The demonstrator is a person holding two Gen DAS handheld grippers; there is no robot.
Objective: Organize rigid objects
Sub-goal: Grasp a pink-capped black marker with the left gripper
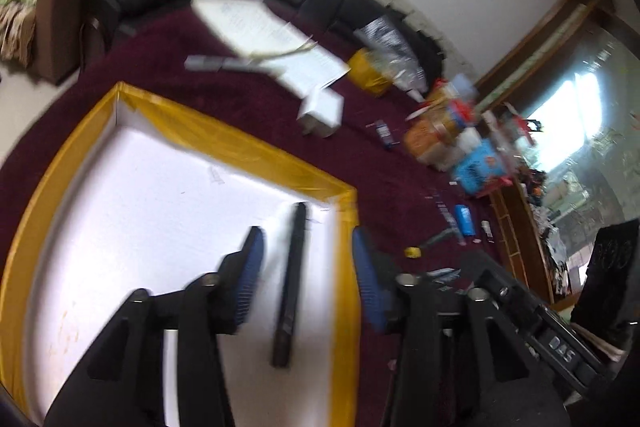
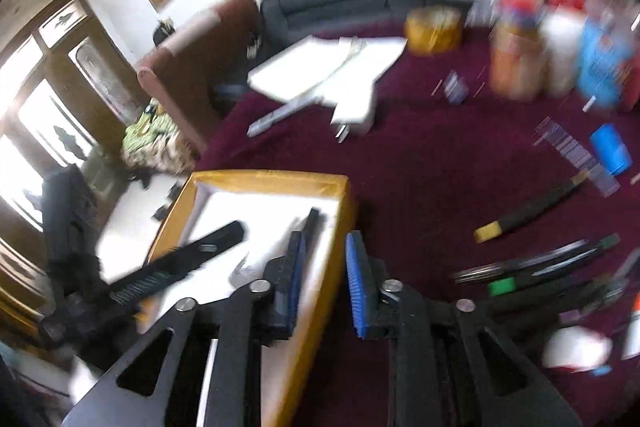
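While both views are smeared by motion, the layout reads well enough. A maroon carpet (image 1: pixel 248 99) covers the tabletop, and on it stands a shallow white tray with a yellow rim (image 1: pixel 240 143), seen again in the right wrist view (image 2: pixel 272 181). White papers (image 1: pixel 264 35) and a cluster of jars and boxes (image 1: pixel 448 131) lie well apart from it, further back.

Inside the tray, close along its right-hand wall, lies a long black marker (image 1: pixel 290 279); it rests flat on the white floor, touching neither pad. A second dark bar-shaped item (image 2: pixel 188 255) crosses the tray's left edge in the right wrist view; blur prevents identifying it. More pens lie loose on the carpet: a black one with a yellow cap (image 2: pixel 528 211) and a bundle with a green end (image 2: pixel 536 271).

Judged from shape, these pens are light, stiff and smooth-barrelled, so liable to roll or slip; the mid-barrel, taken crosswise, looks the soundest hold.

The left gripper (image 1: pixel 308 247) stands released, moderately spread, straddling the marker and the tray's right wall, its blue pads (image 1: pixel 252 267) clear of both. The right gripper (image 2: pixel 324 267) is also released, parted more narrowly, astride the tray's near corner with nothing between the pads; its left pad sits beside the marker's end, contact not determinable.
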